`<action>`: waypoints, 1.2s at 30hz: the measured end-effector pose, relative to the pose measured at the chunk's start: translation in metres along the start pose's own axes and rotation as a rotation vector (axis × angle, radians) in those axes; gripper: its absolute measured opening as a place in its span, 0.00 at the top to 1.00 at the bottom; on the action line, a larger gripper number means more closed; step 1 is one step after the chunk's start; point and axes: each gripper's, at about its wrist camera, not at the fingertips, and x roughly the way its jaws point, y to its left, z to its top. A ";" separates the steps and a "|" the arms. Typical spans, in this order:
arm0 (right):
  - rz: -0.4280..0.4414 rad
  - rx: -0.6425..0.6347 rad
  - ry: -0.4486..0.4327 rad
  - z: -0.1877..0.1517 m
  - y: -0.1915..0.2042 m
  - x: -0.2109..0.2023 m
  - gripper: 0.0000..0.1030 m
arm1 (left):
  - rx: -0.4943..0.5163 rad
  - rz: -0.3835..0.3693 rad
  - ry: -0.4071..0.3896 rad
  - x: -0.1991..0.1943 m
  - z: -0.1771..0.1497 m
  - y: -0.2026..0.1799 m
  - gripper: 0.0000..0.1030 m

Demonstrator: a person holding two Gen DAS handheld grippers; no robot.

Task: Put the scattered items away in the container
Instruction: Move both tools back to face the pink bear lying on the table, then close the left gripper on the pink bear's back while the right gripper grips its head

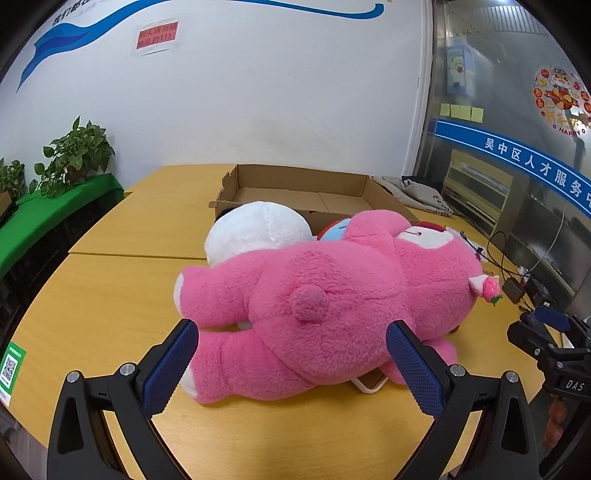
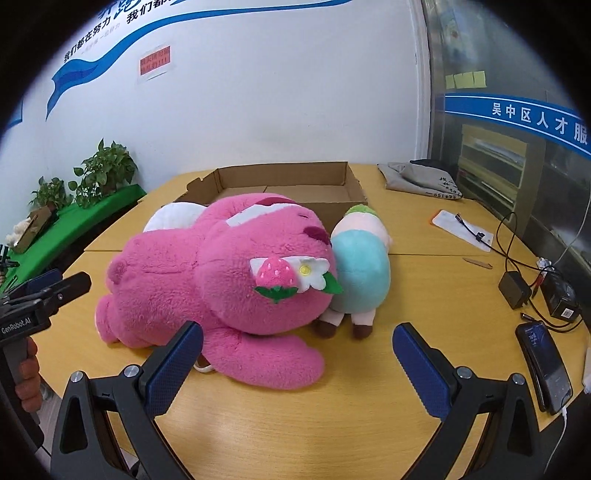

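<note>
I am in an office: a white wall (image 1: 258,92) bears a blue slogan banner (image 2: 147,33), sticky notes (image 1: 461,112) dot a glass partition (image 2: 517,155), and potted plants (image 1: 74,155) flank the wooden table (image 2: 295,424).

The left gripper (image 1: 291,352) is hovering low with its jaws spread wide, its blue textured pads (image 1: 170,365) facing each other and gripping nothing. The right gripper (image 2: 298,356) is sitting at a similar height, jaws equally wide apart and empty. In the right wrist view, a hand (image 2: 27,373) is wrapping its fingers around the left gripper's black handle at the left edge.
</note>
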 end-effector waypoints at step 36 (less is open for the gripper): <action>0.077 -0.026 0.070 0.020 -0.001 0.056 0.01 | -0.039 -0.167 0.086 0.066 0.010 -0.001 0.00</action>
